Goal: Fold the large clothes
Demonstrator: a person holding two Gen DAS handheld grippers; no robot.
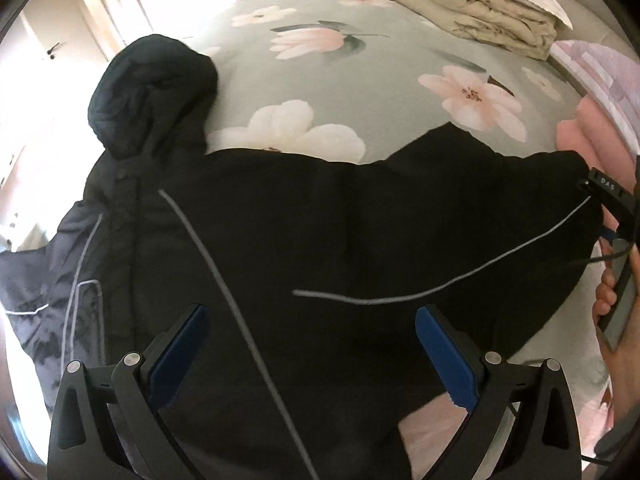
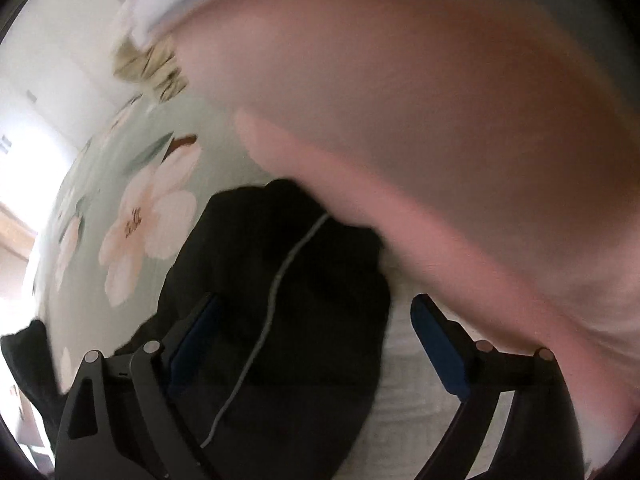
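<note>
Left wrist view, garment: a black hooded jacket (image 1: 304, 232) with thin grey piping lies spread across the bed (image 1: 400, 80), which has a floral sheet; the hood points to the upper left and one sleeve end reaches far right.
Left wrist view, left gripper (image 1: 312, 344): its fingers stand wide apart over the jacket's near part, holding nothing.
Left wrist view, right gripper (image 1: 612, 208): only part of it shows at the right edge, at the sleeve end, with the person's hand (image 1: 608, 300) behind it; this view does not settle whether it grips cloth.
Left wrist view, surroundings: a folded beige quilt (image 1: 480, 20) and pink bedding (image 1: 584, 136) sit at the bed's far side, well apart from the jacket body.
Right wrist view, right gripper (image 2: 316, 336): blurred, yet its fingers are plainly spread wide; the dark sleeve end (image 2: 280, 280) lies between and below them, not pinched.
Right wrist view, crowding: the pink bedding (image 2: 420, 140) fills the upper right, just beside the sleeve.
Step in hand, as I judge it: taking hold of the sleeve to fold it inward over the body.
Doing it well: close on the sleeve's outer edge only, clear of the pink bedding; lift low, carry it across flat, and let the left gripper pin the body so the padded cloth does not drag.
</note>
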